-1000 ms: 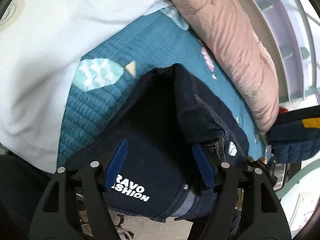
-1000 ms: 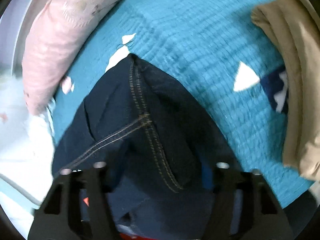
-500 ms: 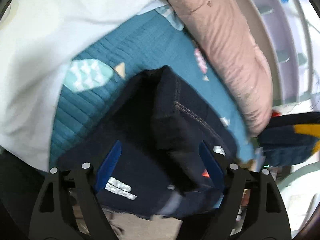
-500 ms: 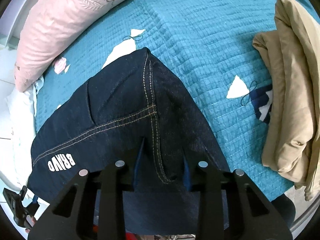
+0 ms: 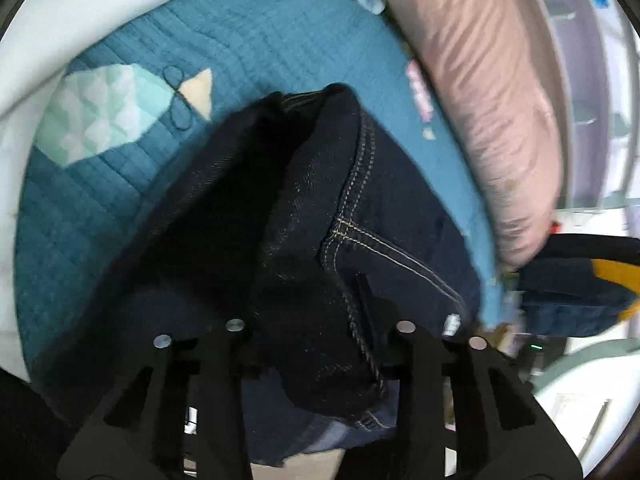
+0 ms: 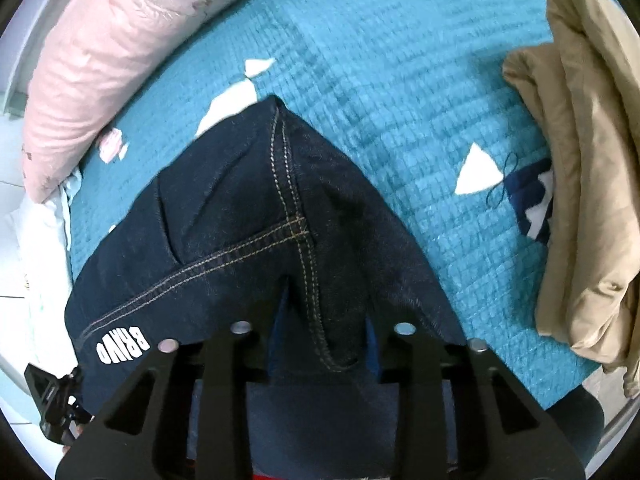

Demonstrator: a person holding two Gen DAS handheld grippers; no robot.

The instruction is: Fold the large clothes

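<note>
Your dark jeans (image 6: pixel 248 240) lie bunched on the teal quilt (image 6: pixel 400 80), near its front edge. A second ago your left gripper (image 5: pixel 316 300) stood wide over them; now its jaws are closing around a raised fold of denim, though you cannot tell whether the pads press yet. Your right gripper (image 6: pixel 324 316) has narrowed too and is closing on the seamed ridge between its fingers. White lettering "BRAVO" (image 6: pixel 122 344) shows upside down in the right view. The pink pillow (image 6: pixel 100 60) lies beyond, tan clothing (image 6: pixel 592 200) to the right.
</note>
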